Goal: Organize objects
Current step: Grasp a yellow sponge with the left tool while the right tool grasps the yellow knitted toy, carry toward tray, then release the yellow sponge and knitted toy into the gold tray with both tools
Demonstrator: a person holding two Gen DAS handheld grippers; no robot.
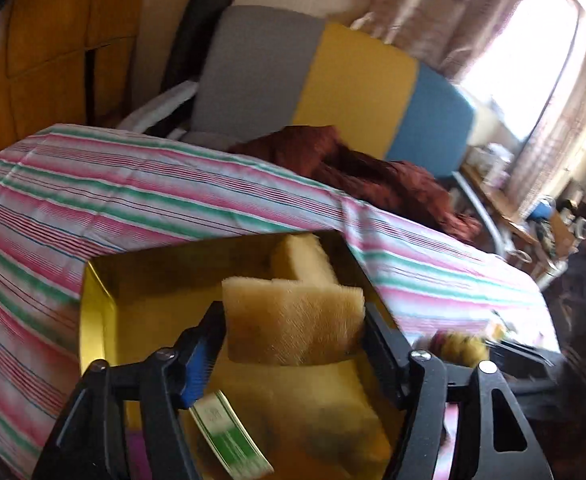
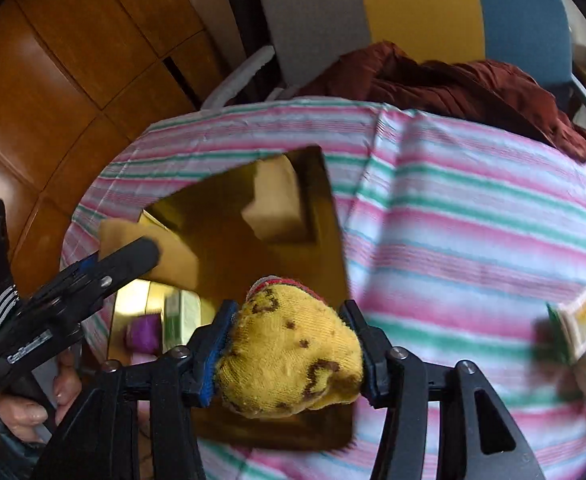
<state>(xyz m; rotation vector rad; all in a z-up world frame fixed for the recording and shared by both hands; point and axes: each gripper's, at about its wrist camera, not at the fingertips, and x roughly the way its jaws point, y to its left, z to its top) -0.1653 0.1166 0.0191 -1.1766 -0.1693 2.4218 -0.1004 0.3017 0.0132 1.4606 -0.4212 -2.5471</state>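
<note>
The left hand-held gripper grips a tan sponge by its side faces, low in frame above the gold tray. Porous and faintly stained, it looks light and squashy, so a mid-body pinch suits it. The right hand-held gripper clasps a balled yellow sock with brown spots, soft, over the tray's near right edge.

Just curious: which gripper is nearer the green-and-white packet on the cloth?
Right. The right gripper is at the tray edge facing the packet; the left gripper is across the tray.
</note>
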